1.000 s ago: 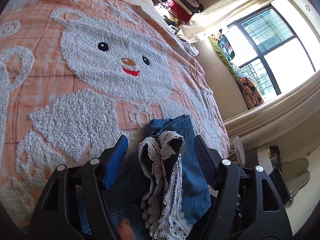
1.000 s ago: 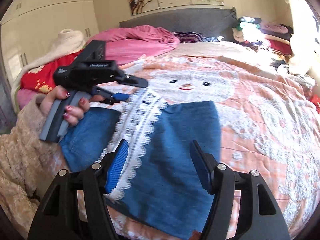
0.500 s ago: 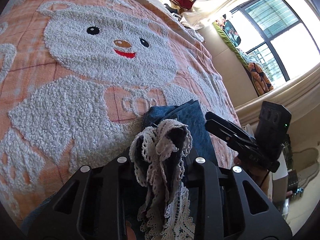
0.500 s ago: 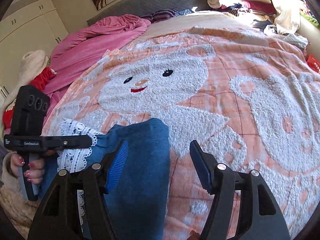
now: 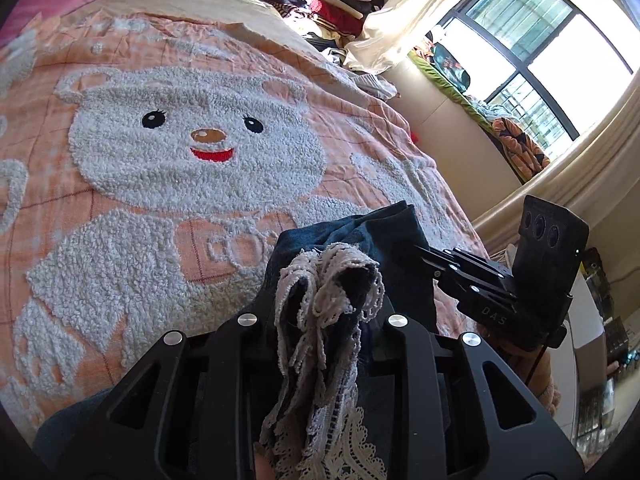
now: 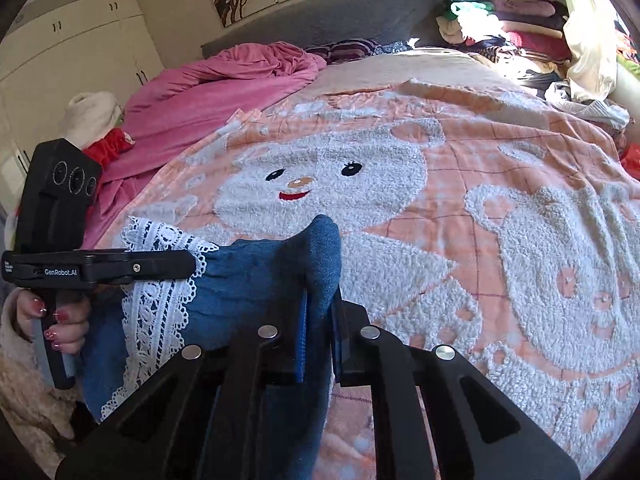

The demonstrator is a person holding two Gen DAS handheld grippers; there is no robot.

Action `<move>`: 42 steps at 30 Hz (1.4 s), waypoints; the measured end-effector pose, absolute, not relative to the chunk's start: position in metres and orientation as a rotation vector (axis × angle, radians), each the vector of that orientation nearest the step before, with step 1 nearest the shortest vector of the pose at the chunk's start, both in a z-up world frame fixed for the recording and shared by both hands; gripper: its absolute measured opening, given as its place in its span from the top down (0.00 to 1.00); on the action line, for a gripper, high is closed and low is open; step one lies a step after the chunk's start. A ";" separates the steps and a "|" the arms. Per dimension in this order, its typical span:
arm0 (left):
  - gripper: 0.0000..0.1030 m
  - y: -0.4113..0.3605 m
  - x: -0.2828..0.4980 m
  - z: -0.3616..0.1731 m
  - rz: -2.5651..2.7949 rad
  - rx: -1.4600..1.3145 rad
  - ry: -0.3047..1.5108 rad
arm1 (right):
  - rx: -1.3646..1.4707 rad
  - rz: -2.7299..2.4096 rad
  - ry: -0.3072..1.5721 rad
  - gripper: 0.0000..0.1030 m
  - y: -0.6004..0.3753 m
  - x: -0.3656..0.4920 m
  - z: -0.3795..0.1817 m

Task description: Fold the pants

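Note:
The pants are blue denim with a white lace trim. They hang stretched between both grippers above the orange bear blanket. My left gripper is shut on the bunched lace edge; denim pokes out beyond it. My right gripper is shut on a raised fold of denim at the pants' right corner. The left gripper also shows in the right wrist view, clamped on the lace. The right gripper also shows in the left wrist view, at the denim's right edge.
A pink quilt lies bunched at the bed's far left by the grey headboard. Piled clothes sit at the far right corner. A window and curtain are beyond the bed's right side.
My right gripper has shut on the denim corner, where it was open before. The left gripper closed on the lace half a second earlier and holds it still. The pants have lifted.

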State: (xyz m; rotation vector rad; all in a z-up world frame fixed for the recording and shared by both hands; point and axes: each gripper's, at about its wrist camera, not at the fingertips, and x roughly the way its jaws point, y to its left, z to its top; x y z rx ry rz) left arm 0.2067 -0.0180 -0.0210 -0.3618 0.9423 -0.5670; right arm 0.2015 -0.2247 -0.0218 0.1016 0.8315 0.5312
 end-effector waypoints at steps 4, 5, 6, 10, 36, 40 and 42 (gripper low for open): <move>0.81 -0.023 0.219 -0.036 -0.461 -0.284 0.976 | 0.005 0.479 0.870 0.90 -0.213 0.209 -0.041; 0.80 -0.022 0.222 -0.044 -0.444 -0.281 1.003 | -0.018 0.464 0.883 0.86 -0.210 0.211 -0.047; 0.78 -0.020 0.225 -0.051 -0.437 -0.291 1.021 | -0.048 0.444 0.897 0.84 -0.207 0.212 -0.053; 0.69 -0.009 0.228 -0.062 -0.423 -0.340 1.043 | -0.053 0.427 0.900 0.72 -0.209 0.214 -0.059; 0.40 -0.010 0.144 0.008 -0.288 -0.151 0.869 | 0.023 0.447 0.750 0.27 -0.223 0.127 0.001; 0.39 -0.008 0.132 0.014 -0.284 -0.154 0.856 | 0.043 0.445 0.746 0.26 -0.227 0.110 0.001; 0.38 -0.007 0.125 0.014 -0.284 -0.165 0.854 | 0.055 0.443 0.746 0.26 -0.229 0.101 0.000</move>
